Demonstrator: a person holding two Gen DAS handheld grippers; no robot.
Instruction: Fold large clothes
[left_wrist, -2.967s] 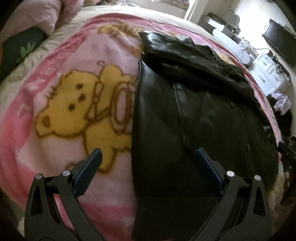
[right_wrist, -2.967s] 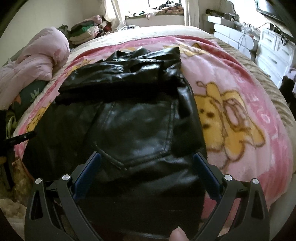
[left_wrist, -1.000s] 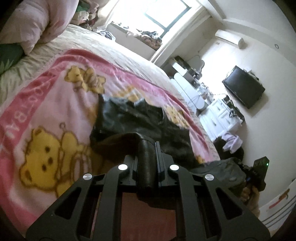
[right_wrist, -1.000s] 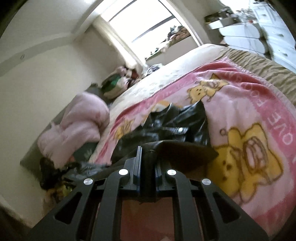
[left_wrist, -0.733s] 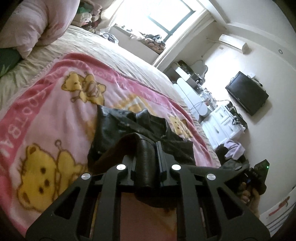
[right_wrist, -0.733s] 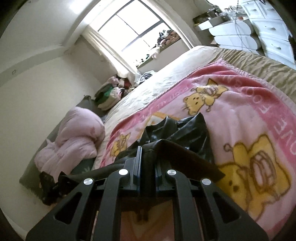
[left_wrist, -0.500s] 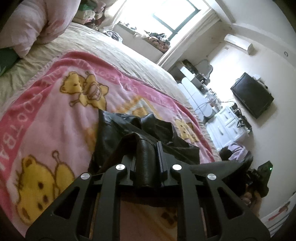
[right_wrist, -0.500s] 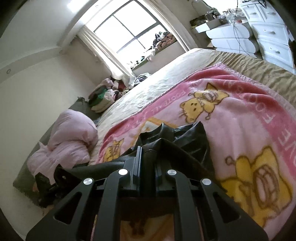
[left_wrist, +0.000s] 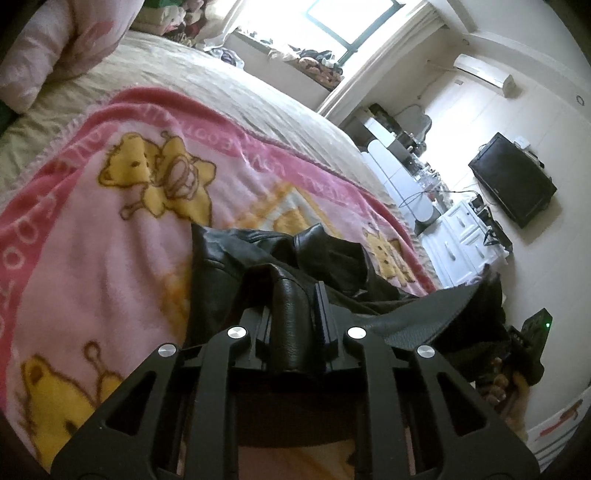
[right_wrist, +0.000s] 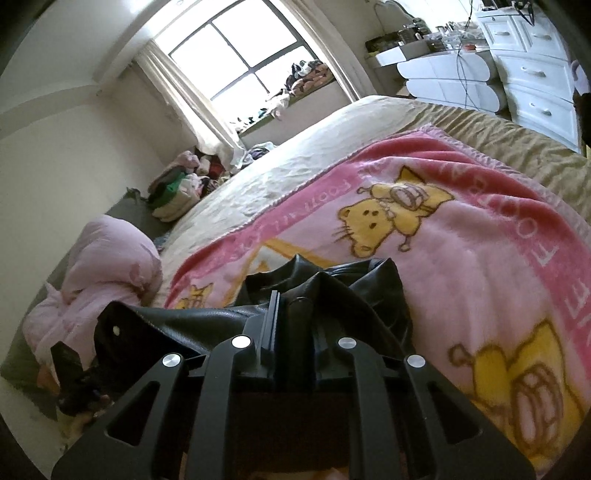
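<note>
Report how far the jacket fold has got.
Done: the collar end of the black leather jacket lies bunched on the pink bear blanket. In hand: left gripper and right gripper each pinch a fold of its near edge, lifted over the rest. Left: lay that edge down, release, smooth.

Daylight floods from the blown-out window (glare bleaching nearby walls), with fisheye bending and dark vignetted corners
</note>
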